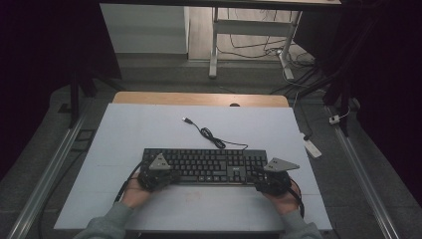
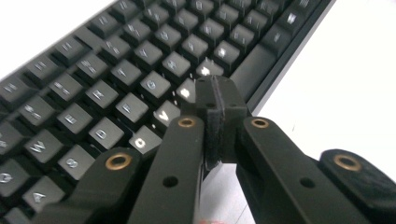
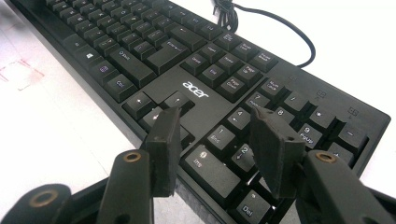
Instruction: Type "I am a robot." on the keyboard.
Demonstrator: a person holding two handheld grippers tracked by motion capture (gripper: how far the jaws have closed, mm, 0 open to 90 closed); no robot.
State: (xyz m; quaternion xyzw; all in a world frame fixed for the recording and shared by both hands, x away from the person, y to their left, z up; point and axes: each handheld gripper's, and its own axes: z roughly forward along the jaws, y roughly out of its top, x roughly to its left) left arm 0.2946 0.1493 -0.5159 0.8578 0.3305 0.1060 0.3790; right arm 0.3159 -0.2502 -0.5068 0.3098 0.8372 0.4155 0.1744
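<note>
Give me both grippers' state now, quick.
Left gripper: shut, empty, tips over the keyboard.
Right gripper: open, holding nothing, above the number pad.

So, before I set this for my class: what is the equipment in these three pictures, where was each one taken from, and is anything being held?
There is no robot here. A person sits at a table and holds a hand-held two-jaw tool in each hand. The high view looks down from above: the left tool and the right tool both sit at the near edge of a flat black plastic computer keyboard. The keyboard lies on a pale white tabletop, with its thin black cable trailing away, unplugged.

The other two pictures come from small cameras riding on the tools, looking along their black jaws. In the left gripper view the left tool's jaws are pressed shut, tip over the letter keys near the space bar. In the right gripper view the jaws stand apart above the number pad. Neither tool holds anything.
</note>
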